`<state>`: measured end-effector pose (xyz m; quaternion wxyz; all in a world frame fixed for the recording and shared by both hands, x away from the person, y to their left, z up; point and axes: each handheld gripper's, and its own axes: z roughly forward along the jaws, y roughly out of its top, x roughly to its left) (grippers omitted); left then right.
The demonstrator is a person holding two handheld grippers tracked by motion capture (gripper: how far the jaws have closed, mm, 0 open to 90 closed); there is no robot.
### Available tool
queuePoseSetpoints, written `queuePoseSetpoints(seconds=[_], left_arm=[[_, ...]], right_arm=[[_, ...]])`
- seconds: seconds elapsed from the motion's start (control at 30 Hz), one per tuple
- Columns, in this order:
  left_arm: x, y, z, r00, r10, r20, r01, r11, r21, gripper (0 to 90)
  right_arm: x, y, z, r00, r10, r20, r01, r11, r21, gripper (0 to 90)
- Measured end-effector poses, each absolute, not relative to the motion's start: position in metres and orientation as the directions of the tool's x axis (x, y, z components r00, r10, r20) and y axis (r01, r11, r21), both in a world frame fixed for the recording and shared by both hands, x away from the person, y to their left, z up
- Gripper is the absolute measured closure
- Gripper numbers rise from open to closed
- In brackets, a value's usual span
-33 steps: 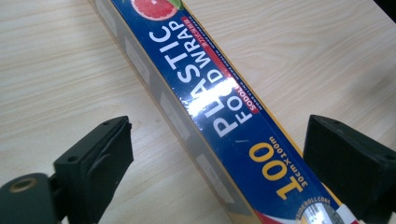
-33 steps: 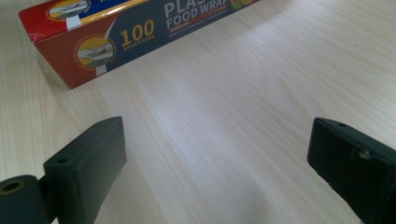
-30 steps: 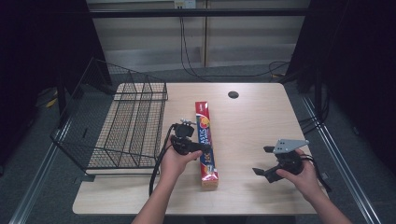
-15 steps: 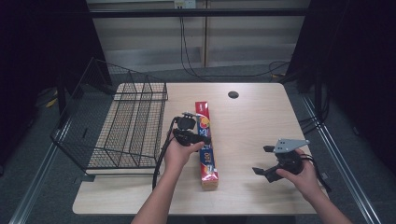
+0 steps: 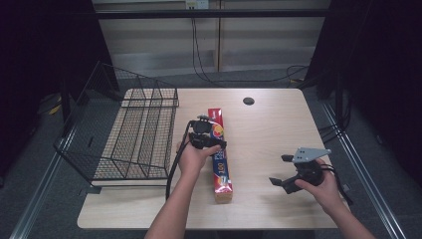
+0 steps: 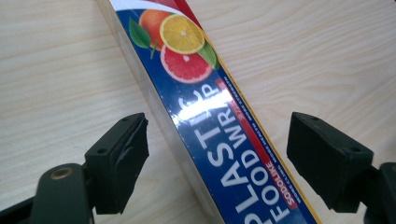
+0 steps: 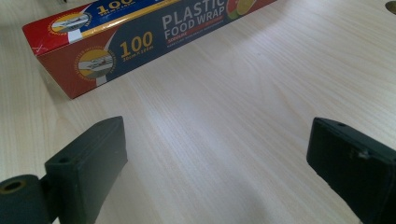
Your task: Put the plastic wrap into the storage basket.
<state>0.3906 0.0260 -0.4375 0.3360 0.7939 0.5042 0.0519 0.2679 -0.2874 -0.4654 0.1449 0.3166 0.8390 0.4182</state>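
Left claw (image 5: 208, 133): over the upper part of the plastic wrap box (image 5: 222, 167), closing
Right claw (image 5: 291, 172): apart, above the tabletop (image 5: 268, 129)
Wire basket (image 5: 134, 134): left of box

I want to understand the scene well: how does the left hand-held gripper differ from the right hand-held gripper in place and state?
The left hand-held gripper is over the plastic food wrap box, which lies between its jaws; the right hand-held gripper is apart from the box, over bare table. The left one's jaws have just been closing, though a gap shows at each side of the box; the right one's jaws stand wide with nothing between them. Each is held in one hand.
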Motion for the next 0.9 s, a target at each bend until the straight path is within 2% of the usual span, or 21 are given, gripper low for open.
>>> queuePoseSetpoints(seconds=[0.23, 0.37, 0.67, 0.9], left_arm=[[0.397, 0.021, -0.441, 0.460, 0.849, -0.260, 0.785, -0.253, 0.566, 22.6], [0.400, 0.017, -0.444, 0.446, 0.858, -0.255, 0.804, -0.258, 0.536, 27.7], [0.402, 0.007, -0.450, 0.392, 0.886, -0.248, 0.844, -0.238, 0.481, 29.7], [0.402, 0.004, -0.454, 0.322, 0.905, -0.276, 0.873, -0.171, 0.457, 31.7]], right_arm=[[0.268, -0.287, -0.465, -0.756, 0.654, 0.017, 0.410, 0.453, 0.792, 5.1], [0.268, -0.288, -0.465, -0.755, 0.655, 0.016, 0.411, 0.453, 0.791, 5.1], [0.268, -0.288, -0.465, -0.757, 0.653, 0.024, 0.411, 0.447, 0.794, 5.3], [0.268, -0.289, -0.464, -0.751, 0.660, 0.021, 0.408, 0.440, 0.800, 5.5]])
